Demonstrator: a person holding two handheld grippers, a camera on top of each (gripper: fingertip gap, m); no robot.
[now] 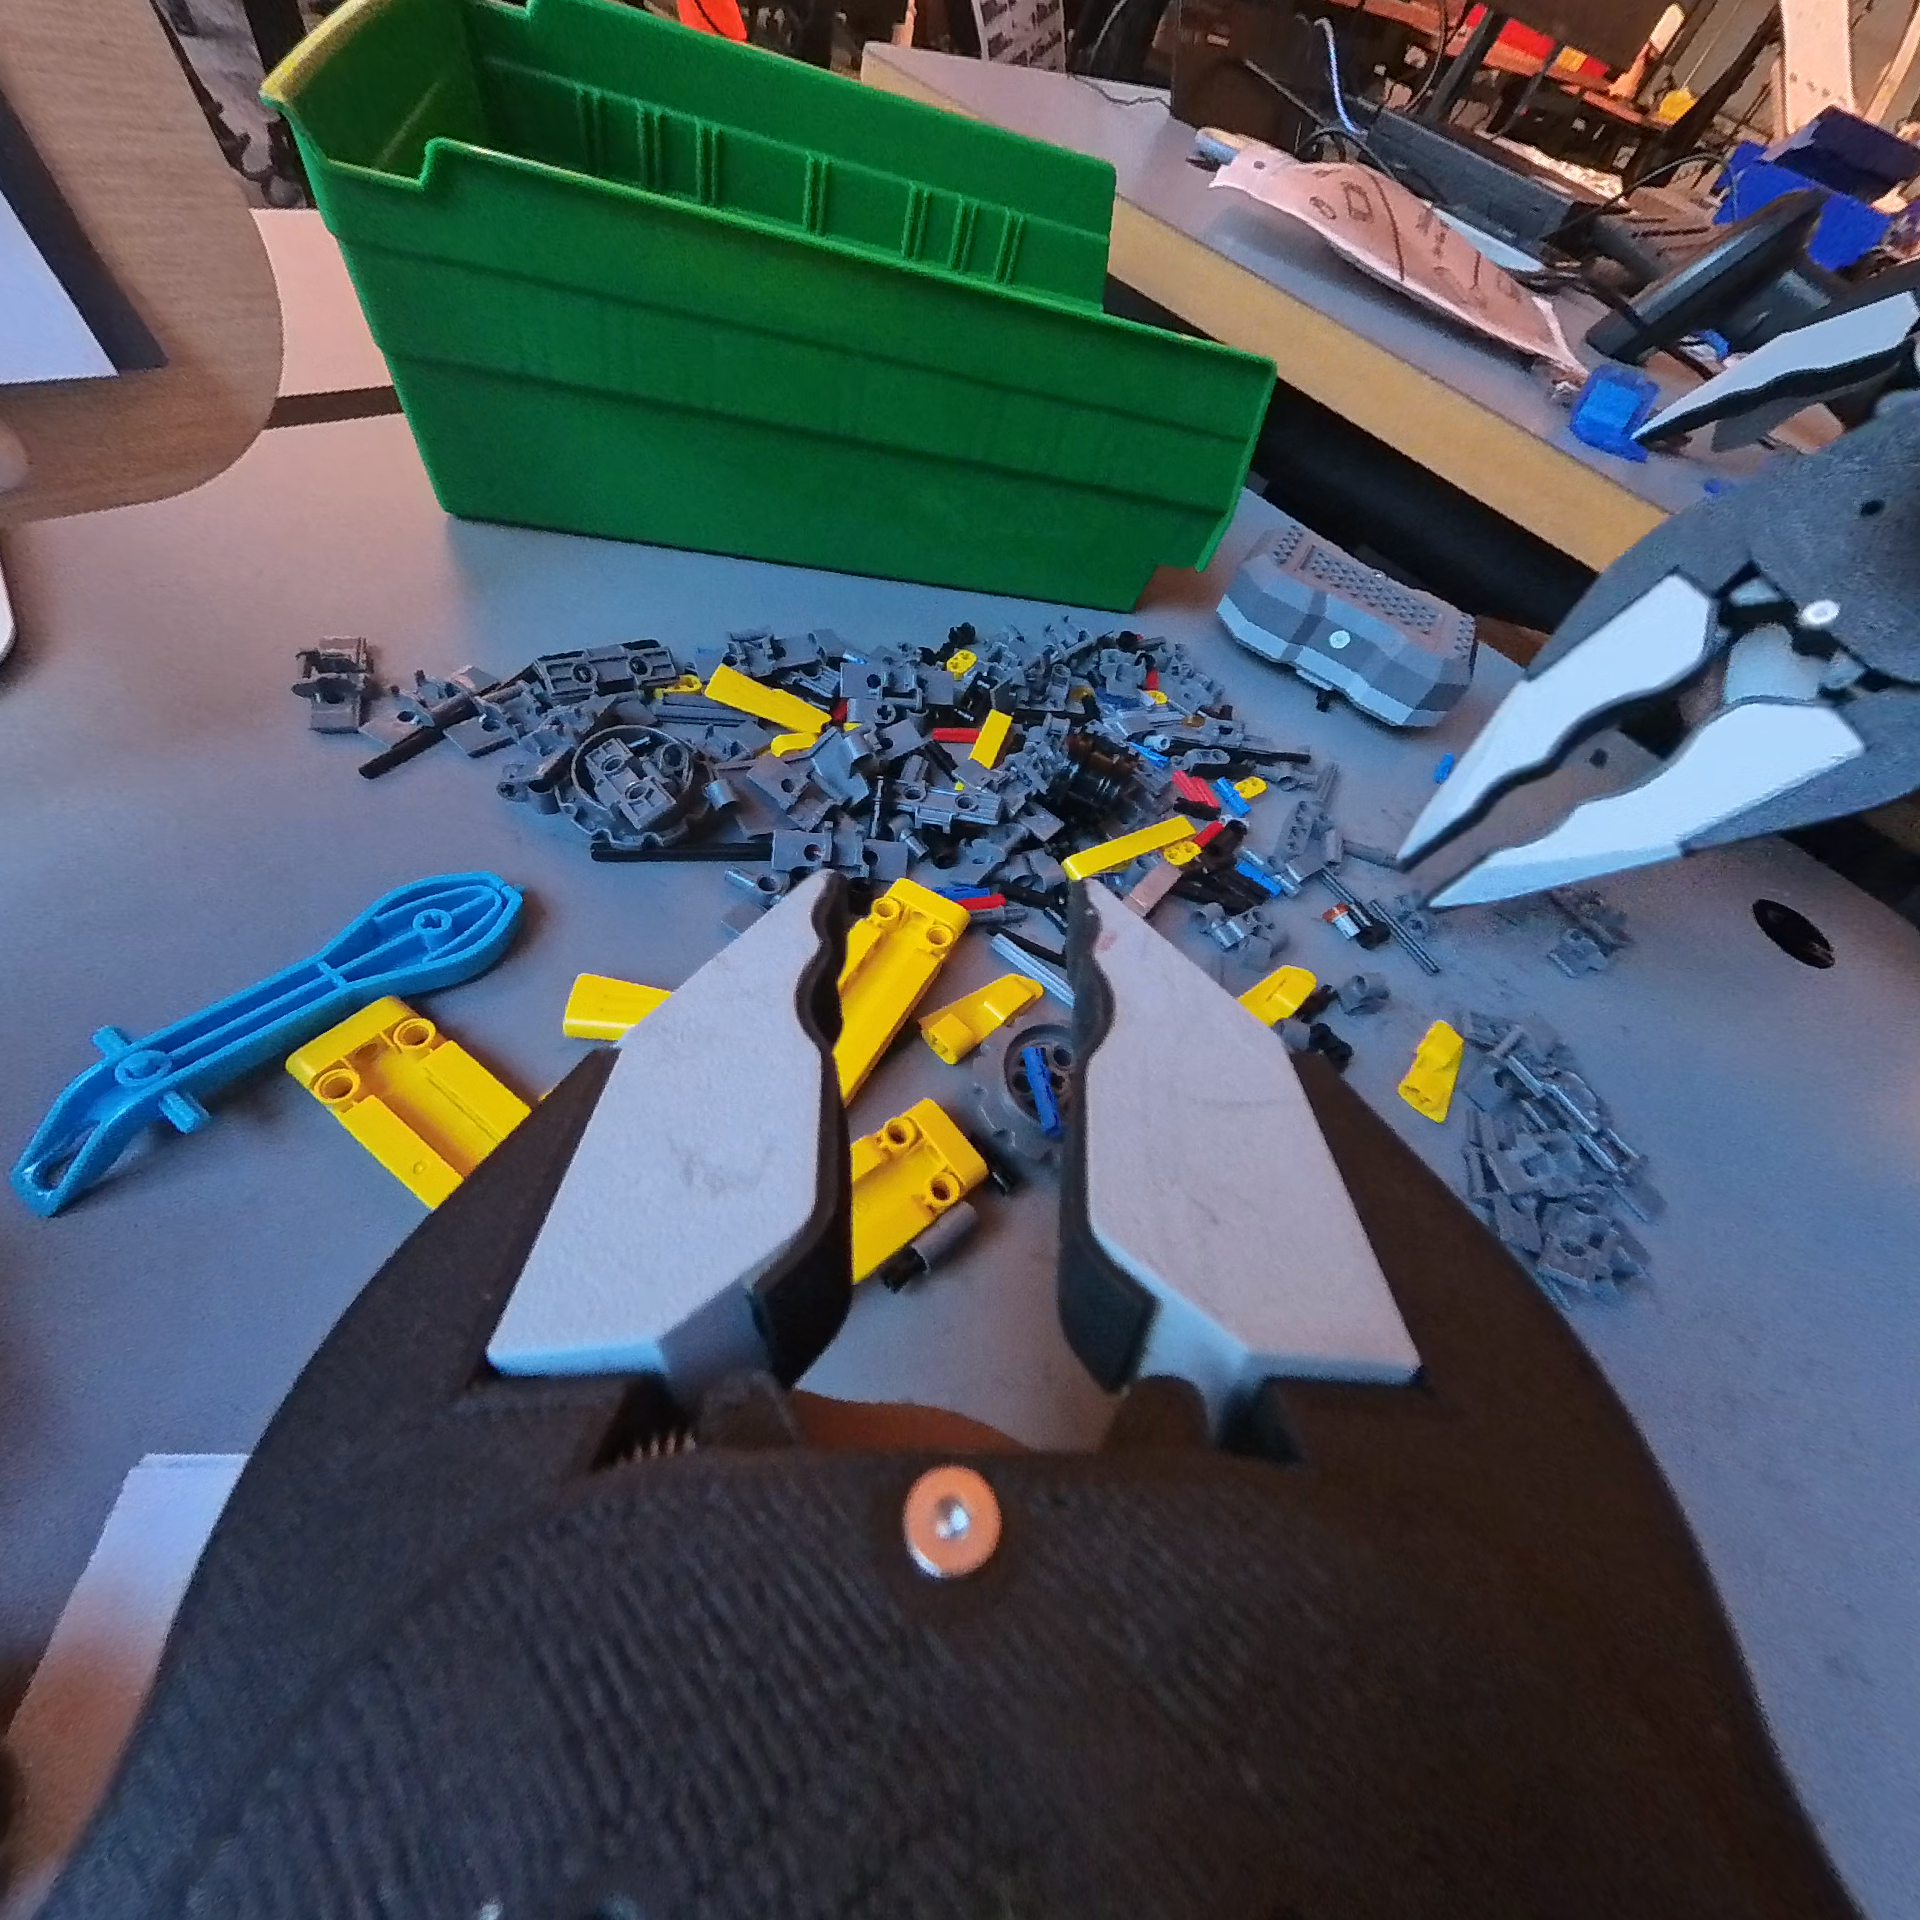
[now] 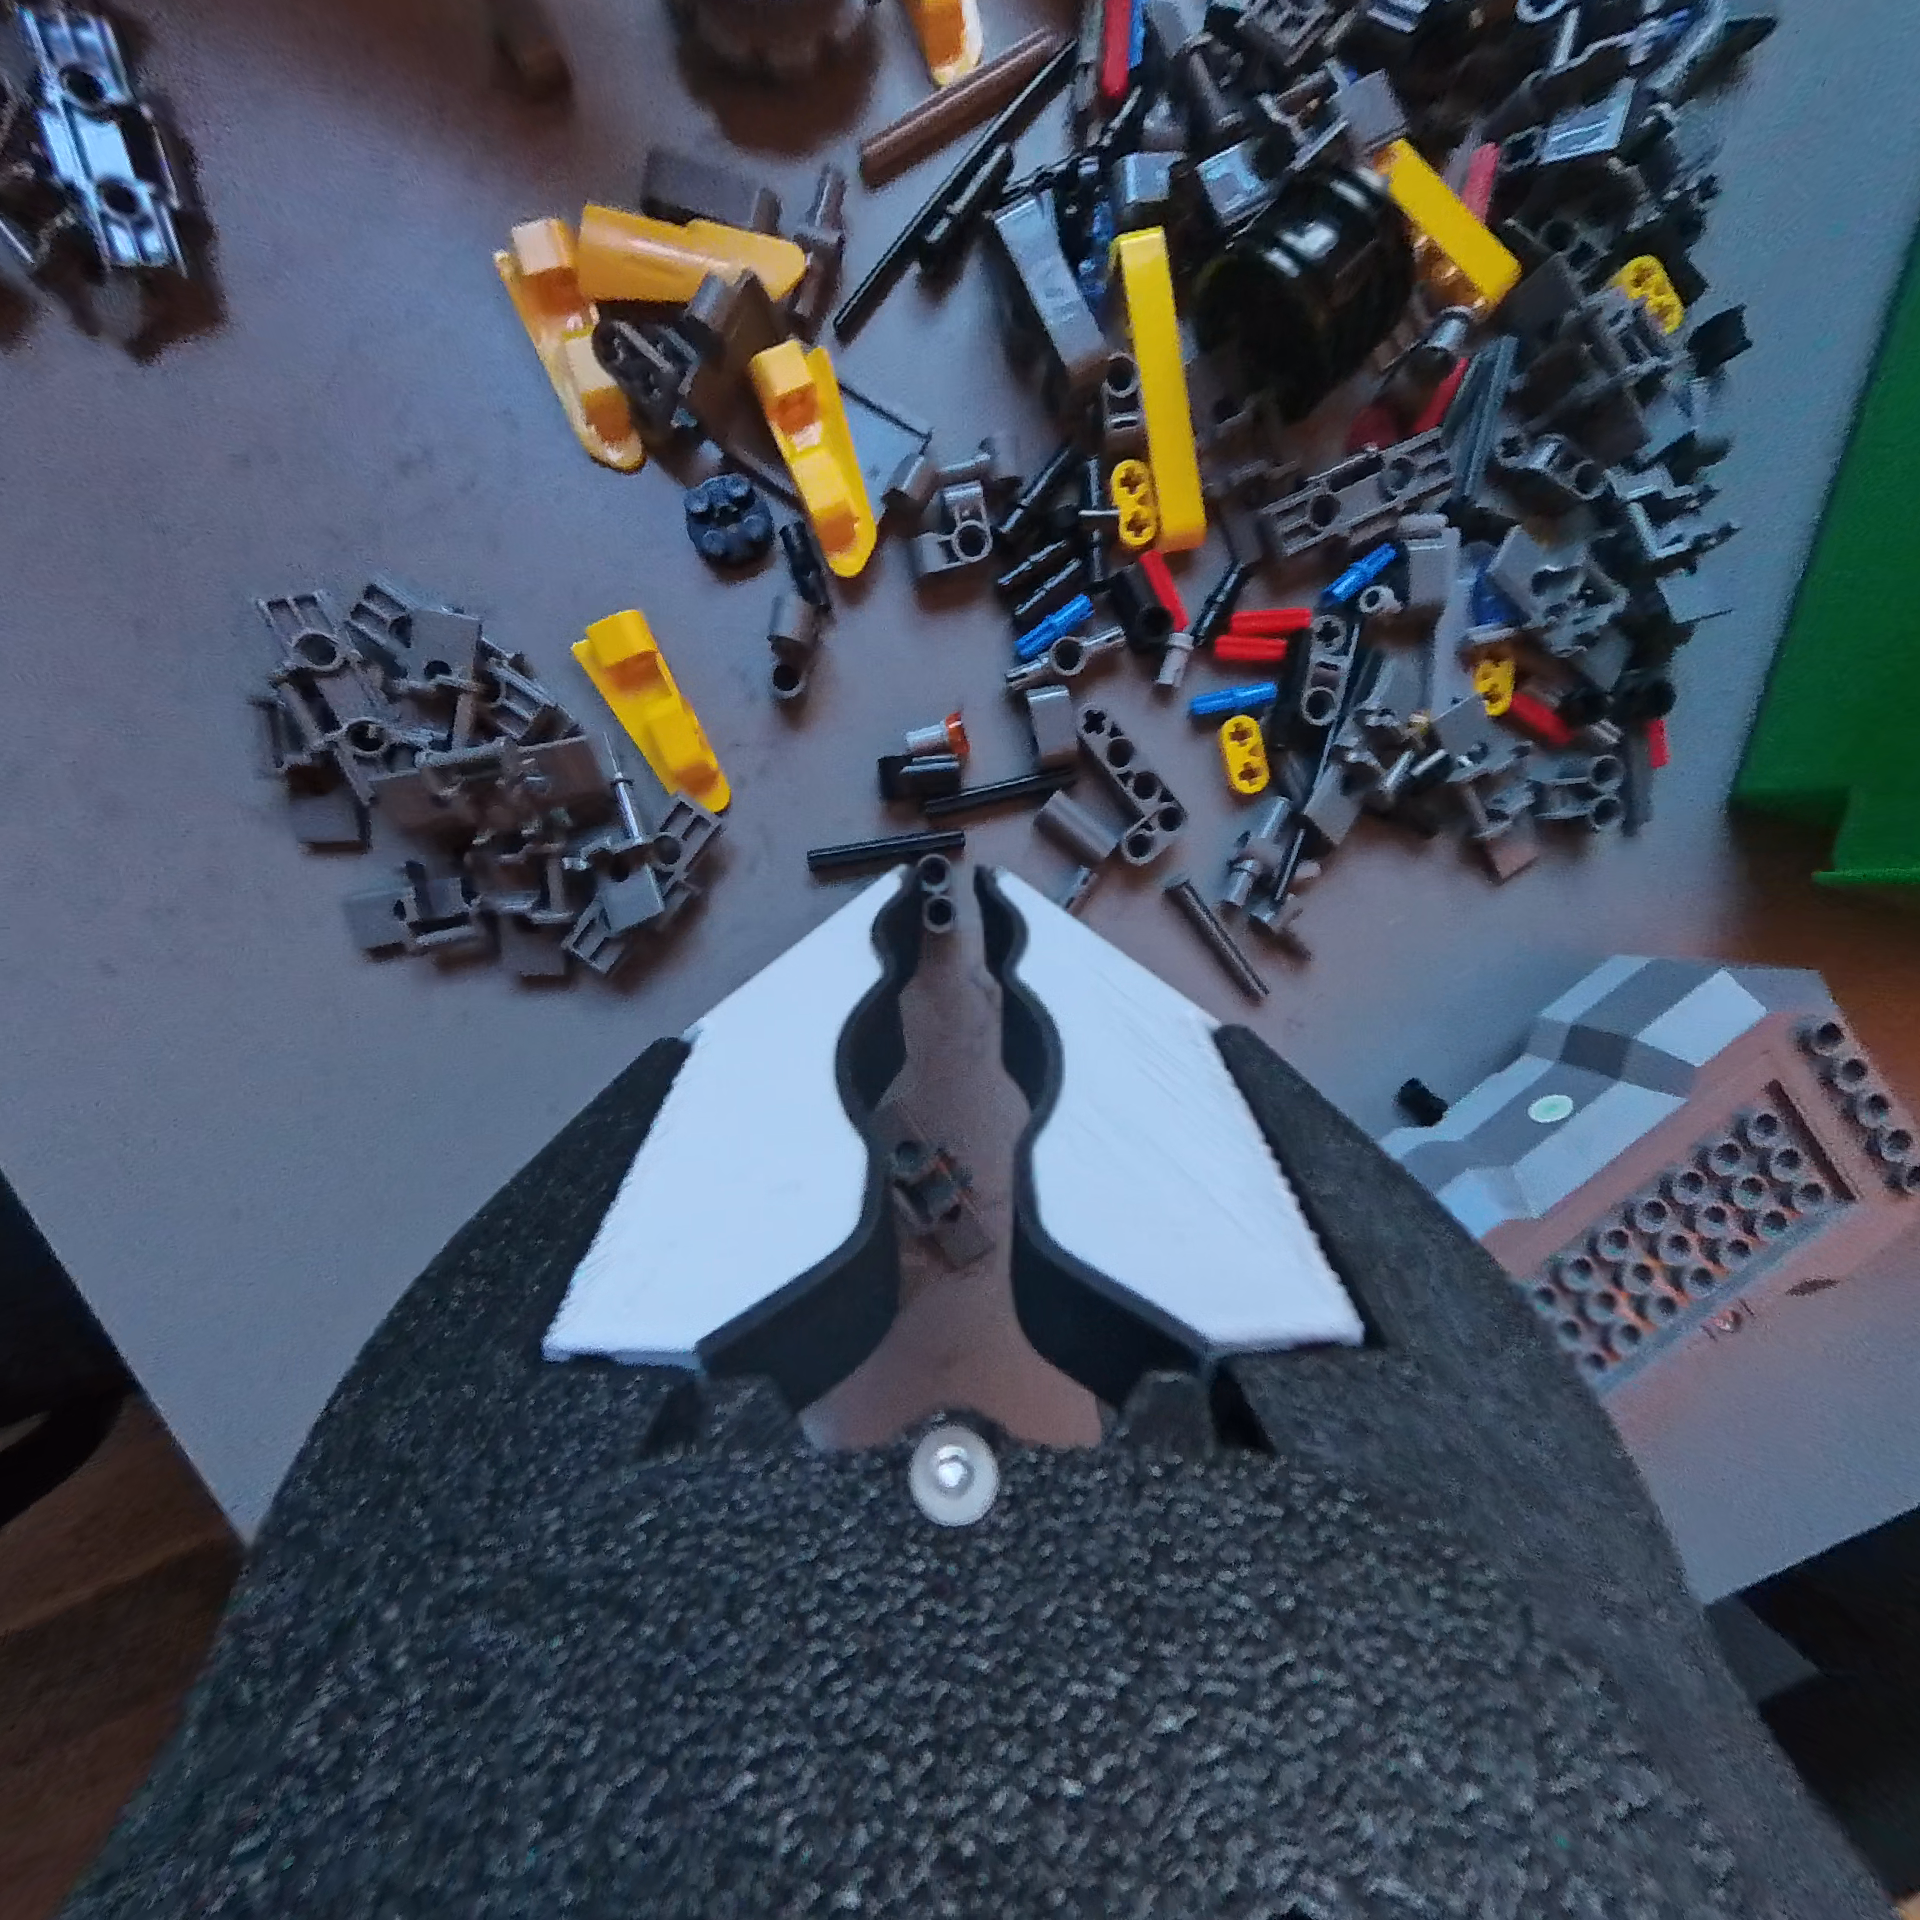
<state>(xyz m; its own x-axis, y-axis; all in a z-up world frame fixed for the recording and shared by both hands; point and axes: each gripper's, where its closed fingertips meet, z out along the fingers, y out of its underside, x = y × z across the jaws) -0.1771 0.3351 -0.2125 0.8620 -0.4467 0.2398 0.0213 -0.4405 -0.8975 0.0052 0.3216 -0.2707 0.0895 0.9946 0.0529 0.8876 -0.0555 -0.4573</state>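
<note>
My left gripper (image 1: 951, 894) is open and empty. It hovers over yellow panels (image 1: 894, 966) and a grey wheel hub (image 1: 1023, 1055) at the near edge of a pile of small grey, black, yellow, red and blue building pieces (image 1: 935, 748). My right gripper (image 2: 940, 878) is low at the pile's edge (image 2: 1403, 520), jaws only narrowly apart. A small dark grey two-hole piece (image 2: 935, 896) sits between its tips, against the left pad with a gap on the right. The right gripper also shows in the left wrist view (image 1: 1421, 883), tips at the table.
A green bin (image 1: 810, 416) stands behind the pile, also in the right wrist view (image 2: 1849, 623). A grey perforated block (image 1: 1351, 644) lies right of it. A blue plastic tool (image 1: 260, 1029) lies at the left. A small grey heap (image 2: 468, 779) lies apart. My right fingertips sit around 20 cm from my left ones. To the grey perforated block (image 1: 1351, 644): right tips about 10 cm, left tips about 25 cm. Look for it in the right wrist view (image 2: 1528, 1113) too.
</note>
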